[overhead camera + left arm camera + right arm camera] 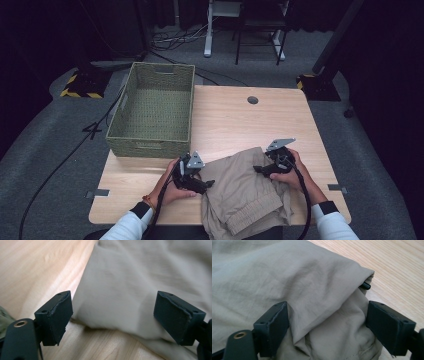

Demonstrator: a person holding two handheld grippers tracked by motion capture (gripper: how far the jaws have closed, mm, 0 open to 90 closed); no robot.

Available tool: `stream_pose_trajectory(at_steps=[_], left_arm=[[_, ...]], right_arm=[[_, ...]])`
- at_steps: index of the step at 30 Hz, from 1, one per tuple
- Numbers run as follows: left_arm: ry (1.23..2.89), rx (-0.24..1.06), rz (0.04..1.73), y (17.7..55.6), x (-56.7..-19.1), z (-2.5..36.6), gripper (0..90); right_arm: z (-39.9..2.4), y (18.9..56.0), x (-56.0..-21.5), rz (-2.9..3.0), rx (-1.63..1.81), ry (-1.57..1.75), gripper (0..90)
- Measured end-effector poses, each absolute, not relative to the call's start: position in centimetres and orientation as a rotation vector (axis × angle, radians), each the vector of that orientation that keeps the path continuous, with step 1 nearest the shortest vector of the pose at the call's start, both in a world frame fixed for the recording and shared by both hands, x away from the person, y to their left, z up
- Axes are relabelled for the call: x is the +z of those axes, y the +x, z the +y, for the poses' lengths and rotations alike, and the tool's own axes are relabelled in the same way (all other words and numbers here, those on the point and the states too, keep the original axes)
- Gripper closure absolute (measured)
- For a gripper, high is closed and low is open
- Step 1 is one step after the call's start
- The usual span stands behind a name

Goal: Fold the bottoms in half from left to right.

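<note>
Plain khaki-beige trousers lie on a pale wood-grain desk; at ten o'clock, an olive-green woven basket; both grippers' jaws are matte black.

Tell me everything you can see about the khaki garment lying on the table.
The khaki garment is thin, creased woven cloth, folded into a rough bundle. A gathered, elastic-looking band runs along its near edge, which hangs slightly over the table front. It lies flat on the light wood, near the person. The left gripper sits at its left edge and the right gripper at its right, each with open jaws straddling a fold of cloth. A small dark part peeks from a fold in the right gripper view.
</note>
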State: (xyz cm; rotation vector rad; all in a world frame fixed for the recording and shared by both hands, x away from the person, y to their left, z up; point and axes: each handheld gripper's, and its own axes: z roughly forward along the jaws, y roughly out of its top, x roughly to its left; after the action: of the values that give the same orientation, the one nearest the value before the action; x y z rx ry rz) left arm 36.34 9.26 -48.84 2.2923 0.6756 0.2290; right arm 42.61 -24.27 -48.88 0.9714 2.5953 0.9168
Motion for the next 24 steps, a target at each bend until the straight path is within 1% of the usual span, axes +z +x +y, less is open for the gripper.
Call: stream_pose_trajectory(at_steps=[2,5,7,10,12,14,15,17,19,20,23,24], left_arm=[[2.308,0.235,0.682,36.4,-49.4,9.1,15.8],[2.286,0.233,0.703,36.7,-49.5,9.0,15.5],[2.291,0.226,0.705,36.8,-49.7,8.9,15.3],[2.284,0.213,0.721,37.1,-49.9,8.8,14.7],[2.279,0.222,0.719,37.1,-50.0,8.8,14.1],[2.277,0.227,0.723,37.2,-50.1,8.7,13.5],[2.279,0.225,0.733,37.2,-50.1,8.7,13.3],[2.276,0.237,0.743,37.2,-50.0,8.7,12.6],[2.266,0.294,0.791,37.2,-49.9,8.8,11.0],[2.261,0.299,0.812,37.3,-49.9,8.9,9.2],[2.251,0.236,0.849,37.7,-50.1,9.3,8.4],[2.253,0.237,0.857,37.8,-50.1,9.3,7.0]], right_arm=[[-24.3,42.5,-48.9,2.583,0.926,0.981,18.0],[-24.4,42.6,-48.7,2.586,0.924,0.975,17.3],[-24.5,42.7,-48.3,2.575,0.964,1.001,16.7],[-24.9,42.6,-47.1,2.515,1.031,0.999,18.7],[-25.1,42.8,-46.9,2.49,1.042,1.029,15.8],[-24.8,43.0,-47.4,2.502,0.931,1.027,16.8],[-24.7,43.1,-47.7,2.506,0.88,1.023,15.3],[-24.9,43.3,-48.2,2.518,0.897,1.045,15.0],[-25.2,43.7,-48.9,2.541,0.896,1.092,11.2],[-25.3,43.8,-49.2,2.536,0.9,1.102,6.8],[-25.4,43.9,-49.3,2.535,0.902,1.101,5.6],[-25.3,43.9,-49.3,2.536,0.905,1.097,6.2]])
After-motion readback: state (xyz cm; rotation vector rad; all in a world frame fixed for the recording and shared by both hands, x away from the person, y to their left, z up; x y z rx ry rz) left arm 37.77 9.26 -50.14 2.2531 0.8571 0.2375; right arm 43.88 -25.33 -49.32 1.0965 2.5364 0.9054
